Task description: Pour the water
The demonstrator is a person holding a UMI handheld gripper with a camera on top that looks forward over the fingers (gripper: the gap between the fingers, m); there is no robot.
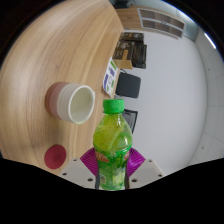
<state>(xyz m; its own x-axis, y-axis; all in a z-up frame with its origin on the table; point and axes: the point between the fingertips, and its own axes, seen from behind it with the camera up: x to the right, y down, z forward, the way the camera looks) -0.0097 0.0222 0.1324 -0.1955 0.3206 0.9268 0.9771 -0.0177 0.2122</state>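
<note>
A green drink bottle [113, 140] with a green cap and a colourful label stands upright between my fingers. My gripper [113, 160] is shut on the bottle, with the magenta pads [91, 157] pressed against its sides. The bottle is lifted above the wooden table [60, 50]. A white cup [71, 102] sits on the table beyond and to the left of the bottle, its opening facing up. The bottle's base is hidden between the fingers.
A small red round lid or coaster [55, 155] lies on the table near the left finger. Past the table's curved edge is a grey floor with a yellow-and-blue box [122, 83] and dark shelving [132, 50].
</note>
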